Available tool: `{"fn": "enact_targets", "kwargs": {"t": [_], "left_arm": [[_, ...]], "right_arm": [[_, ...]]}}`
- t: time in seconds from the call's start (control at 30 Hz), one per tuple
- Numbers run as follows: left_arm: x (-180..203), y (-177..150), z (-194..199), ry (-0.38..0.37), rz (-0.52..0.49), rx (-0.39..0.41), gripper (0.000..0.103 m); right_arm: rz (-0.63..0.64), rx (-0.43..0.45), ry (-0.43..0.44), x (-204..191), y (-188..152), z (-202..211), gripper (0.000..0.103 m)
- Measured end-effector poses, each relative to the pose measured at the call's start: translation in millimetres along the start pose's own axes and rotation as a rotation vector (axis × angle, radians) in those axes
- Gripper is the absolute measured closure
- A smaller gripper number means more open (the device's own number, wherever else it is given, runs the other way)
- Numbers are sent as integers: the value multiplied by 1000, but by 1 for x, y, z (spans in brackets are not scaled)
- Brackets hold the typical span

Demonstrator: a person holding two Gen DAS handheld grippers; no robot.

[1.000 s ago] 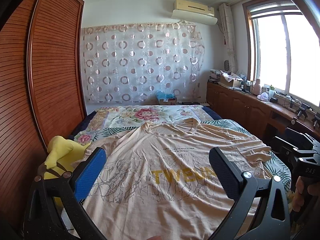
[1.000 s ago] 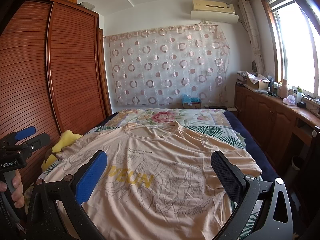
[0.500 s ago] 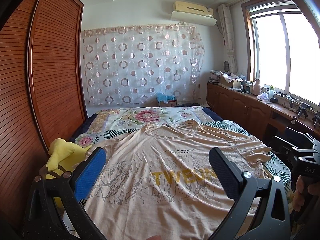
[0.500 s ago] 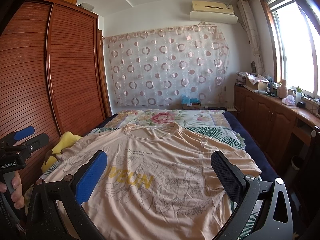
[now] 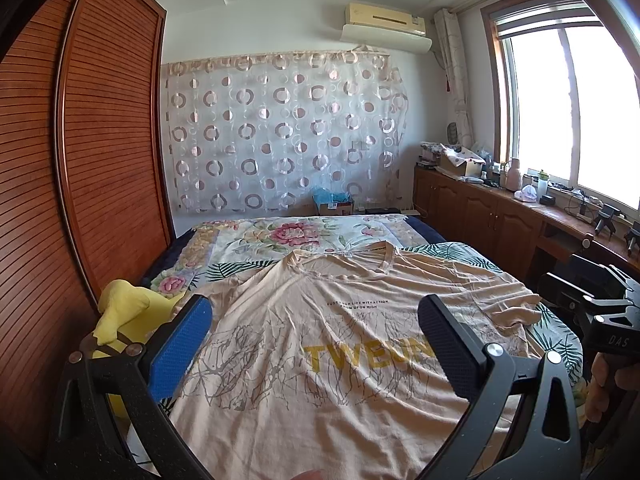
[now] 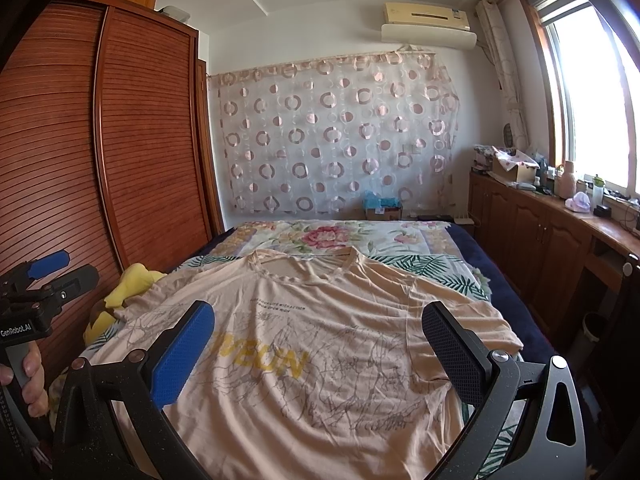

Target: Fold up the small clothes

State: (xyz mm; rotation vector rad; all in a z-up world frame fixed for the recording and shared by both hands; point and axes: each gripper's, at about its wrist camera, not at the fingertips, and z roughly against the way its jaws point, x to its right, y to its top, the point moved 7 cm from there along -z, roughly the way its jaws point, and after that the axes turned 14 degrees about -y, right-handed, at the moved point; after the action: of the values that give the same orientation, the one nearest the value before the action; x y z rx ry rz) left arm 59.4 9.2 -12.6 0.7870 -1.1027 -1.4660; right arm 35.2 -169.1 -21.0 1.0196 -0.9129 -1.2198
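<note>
Indoors, peach T-shirt flat on floral bed, louvred wardrobe beside, both jaws released, empty.

**Peach, yellow and red-brown in a bright bedroom**

A pale peach cotton T-shirt is showing yellow block letters and grey sketch-like line drawings. At its twelve o'clock, a quilted bedspread is displaying pink flowers and green leaves. At nine o'clock, a bright yellow plush toy is glowing against red-brown slatted wardrobe doors. A sheer white curtain is carrying brownish-pink rings.
</note>
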Motion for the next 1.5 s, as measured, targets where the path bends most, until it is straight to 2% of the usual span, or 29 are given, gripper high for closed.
{"fn": "enact_targets", "kwargs": {"t": [1.0,1.07,1.23,1.5], "left_arm": [[3,0,1,1,-5,2,0],[4,8,4,-13,9,-8,0],[-9,7,-4,-1,38,-49,0],[-42,-25,-25,22,86,-116,0]], "right_arm": [[-2,6,-7,-1,0,3,0],[0,5,-6,-1,0,3,0],[14,-7,-3,-3,-4,-5,0],[47,-29,5,-14,-5,-19,0]]}}
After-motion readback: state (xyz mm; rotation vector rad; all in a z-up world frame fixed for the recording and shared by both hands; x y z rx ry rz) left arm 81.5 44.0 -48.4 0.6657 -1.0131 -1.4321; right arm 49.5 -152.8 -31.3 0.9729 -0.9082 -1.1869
